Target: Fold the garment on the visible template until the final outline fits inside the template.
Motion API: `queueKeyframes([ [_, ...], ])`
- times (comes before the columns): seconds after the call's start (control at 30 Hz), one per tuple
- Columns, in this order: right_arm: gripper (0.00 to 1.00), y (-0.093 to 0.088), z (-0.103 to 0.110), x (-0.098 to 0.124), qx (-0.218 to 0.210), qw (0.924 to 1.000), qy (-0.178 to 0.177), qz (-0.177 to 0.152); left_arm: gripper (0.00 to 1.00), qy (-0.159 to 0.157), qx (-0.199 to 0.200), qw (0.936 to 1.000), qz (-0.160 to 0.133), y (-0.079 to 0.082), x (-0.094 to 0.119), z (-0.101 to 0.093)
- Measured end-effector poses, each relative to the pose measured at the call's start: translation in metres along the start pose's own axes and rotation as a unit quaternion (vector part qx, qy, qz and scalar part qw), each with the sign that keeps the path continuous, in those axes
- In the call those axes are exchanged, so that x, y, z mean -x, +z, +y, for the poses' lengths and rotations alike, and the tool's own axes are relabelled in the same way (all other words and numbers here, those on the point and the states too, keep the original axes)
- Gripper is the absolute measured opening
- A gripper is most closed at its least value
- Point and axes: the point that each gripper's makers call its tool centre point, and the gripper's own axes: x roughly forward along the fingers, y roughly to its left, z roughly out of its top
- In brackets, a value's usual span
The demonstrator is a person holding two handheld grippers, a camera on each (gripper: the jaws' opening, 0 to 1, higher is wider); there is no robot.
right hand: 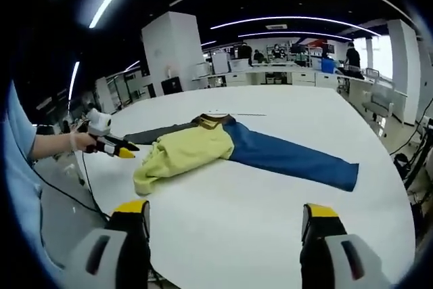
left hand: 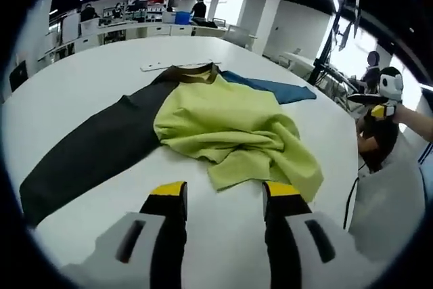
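Left gripper (left hand: 223, 197) open, empty; crumpled garment (left hand: 230, 126) hem just ahead, nearer it. Right gripper (right hand: 226, 216) wide open, empty, farther off.

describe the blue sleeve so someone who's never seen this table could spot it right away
On the big white table lies one garment with a bunched yellow-green body. Two long sleeves stretch out from its brown collar: the blue sleeve lies flat and straight to one side, while its opposite, the dark sleeve, is near black.
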Motion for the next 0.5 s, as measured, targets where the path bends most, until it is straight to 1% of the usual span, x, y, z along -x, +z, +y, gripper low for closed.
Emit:
queueKeyframes([
  [0.07, 0.94, -0.004, 0.0, -0.001, -0.002, 1.0, 0.001, 0.006, 0.35, 0.0, 0.002, 1.0, 0.0, 0.0, -0.005, 0.0],
  [0.13, 0.93, -0.005, 0.0, -0.002, -0.007, 1.0, 0.002, 0.007, 0.37, 0.004, 0.002, 1.0, 0.006, -0.001, -0.01, 0.001],
  [0.17, 0.93, -0.004, 0.001, -0.003, -0.008, 0.9999, 0.003, 0.007, 0.36, 0.006, -0.005, 0.9999, 0.007, -0.001, -0.012, 0.002],
  [0.27, 0.93, -0.004, 0.001, -0.004, -0.006, 0.9999, 0.004, 0.007, 0.28, 0.006, 0.002, 0.9999, 0.008, 0.0, -0.017, 0.003],
  [0.3, 0.93, -0.004, 0.001, -0.004, -0.006, 0.9999, 0.004, 0.008, 0.28, 0.007, 0.003, 0.9999, 0.009, 0.0, -0.018, 0.004],
  [0.4, 0.93, -0.003, 0.001, -0.004, -0.007, 0.9999, 0.003, 0.008, 0.27, 0.003, -0.011, 0.9998, 0.013, 0.0, -0.022, 0.004],
  [0.5, 0.93, -0.003, -0.001, -0.002, -0.006, 0.9999, 0.0, 0.01, 0.24, 0.004, -0.013, 0.9997, 0.021, -0.002, -0.026, 0.005],
])
